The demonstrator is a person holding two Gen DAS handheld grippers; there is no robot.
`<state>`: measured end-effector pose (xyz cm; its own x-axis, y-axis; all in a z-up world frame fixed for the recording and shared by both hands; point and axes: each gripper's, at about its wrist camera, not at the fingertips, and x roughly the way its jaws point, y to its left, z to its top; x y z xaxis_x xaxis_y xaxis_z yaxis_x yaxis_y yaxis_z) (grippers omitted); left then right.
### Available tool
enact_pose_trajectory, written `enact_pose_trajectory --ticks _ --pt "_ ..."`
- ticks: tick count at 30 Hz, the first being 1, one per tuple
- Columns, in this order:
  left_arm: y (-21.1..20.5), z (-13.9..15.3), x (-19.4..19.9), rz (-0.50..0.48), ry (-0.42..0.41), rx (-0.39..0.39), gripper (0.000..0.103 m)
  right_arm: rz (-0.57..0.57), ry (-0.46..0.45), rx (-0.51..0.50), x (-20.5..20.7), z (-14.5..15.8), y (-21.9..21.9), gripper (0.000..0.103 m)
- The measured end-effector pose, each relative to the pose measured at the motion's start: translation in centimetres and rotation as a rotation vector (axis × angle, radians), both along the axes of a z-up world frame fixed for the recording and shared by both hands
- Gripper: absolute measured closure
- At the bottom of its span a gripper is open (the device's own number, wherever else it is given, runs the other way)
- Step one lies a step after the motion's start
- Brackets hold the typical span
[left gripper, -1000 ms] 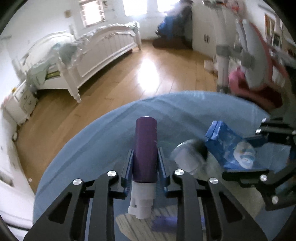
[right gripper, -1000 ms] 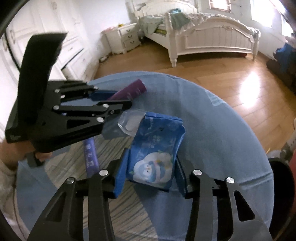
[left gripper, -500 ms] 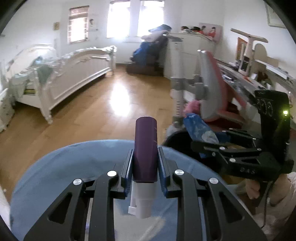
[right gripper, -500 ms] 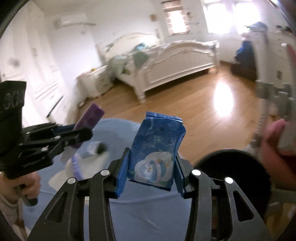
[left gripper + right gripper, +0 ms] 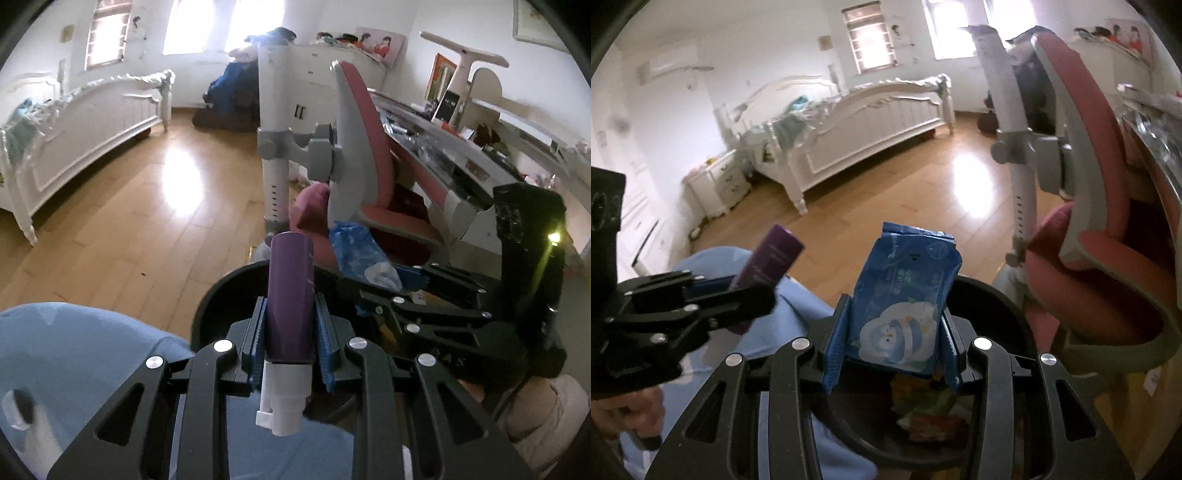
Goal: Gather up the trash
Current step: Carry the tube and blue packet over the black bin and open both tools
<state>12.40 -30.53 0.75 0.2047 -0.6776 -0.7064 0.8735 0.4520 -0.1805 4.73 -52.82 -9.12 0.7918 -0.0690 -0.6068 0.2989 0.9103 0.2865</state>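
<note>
My left gripper (image 5: 290, 332) is shut on a purple tube (image 5: 290, 295) with a white cap, held over the near rim of a black trash bin (image 5: 210, 299). My right gripper (image 5: 892, 336) is shut on a blue wet-wipe packet (image 5: 903, 295) with a penguin print, held above the same bin (image 5: 1015, 314), which holds colourful wrappers. In the left wrist view the right gripper (image 5: 388, 284) and packet (image 5: 358, 254) sit to the right over the bin. In the right wrist view the left gripper (image 5: 701, 295) and tube (image 5: 770, 258) are at the left.
The round table with a blue cloth (image 5: 74, 350) lies at lower left, next to the bin. A pink and grey chair (image 5: 369, 177) and a cluttered desk (image 5: 461, 155) stand behind the bin. A white bed (image 5: 868, 122) stands across the wooden floor (image 5: 129, 221).
Both grippers have swung from over the table to the black bin, carrying the tube and the packet. The bin is now under both of them.
</note>
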Motion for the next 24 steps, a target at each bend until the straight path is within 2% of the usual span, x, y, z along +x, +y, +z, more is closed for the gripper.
enact_pose_trajectory --ticks 13,16,17,18,19,20,21,24 --pt "-1.9 -1.9 0.4 0.005 0.03 0.051 0.077 -0.022 0.037 0.045 0.6 -2.6 -2.2 0.059" --pt "-2.3 -2.0 0.2 0.016 0.013 0.071 0.075 -0.033 0.041 0.046 0.5 -2.5 -2.1 0.057" --pt "-2.4 -1.9 0.2 0.022 0.006 0.078 0.073 -0.035 0.047 0.044 0.6 -2.6 -2.2 0.057" --pt "-2.4 -2.0 0.2 0.028 0.001 0.081 0.058 -0.039 0.051 0.04 0.6 -2.6 -2.2 0.053" --pt "-2.3 -1.9 0.2 0.039 -0.006 0.081 0.041 -0.042 0.053 0.037 0.6 -2.6 -2.2 0.043" --pt "-2.0 -1.7 0.1 0.051 -0.018 0.07 0.035 -0.047 0.053 0.031 0.6 -2.6 -2.0 0.037" --pt "-1.8 -1.5 0.1 0.056 -0.023 0.061 0.031 -0.05 0.051 0.024 0.5 -2.6 -1.9 0.031" --pt "-0.9 -1.1 0.2 0.077 -0.022 0.053 0.031 -0.052 0.048 0.017 0.6 -2.4 -1.6 0.029"
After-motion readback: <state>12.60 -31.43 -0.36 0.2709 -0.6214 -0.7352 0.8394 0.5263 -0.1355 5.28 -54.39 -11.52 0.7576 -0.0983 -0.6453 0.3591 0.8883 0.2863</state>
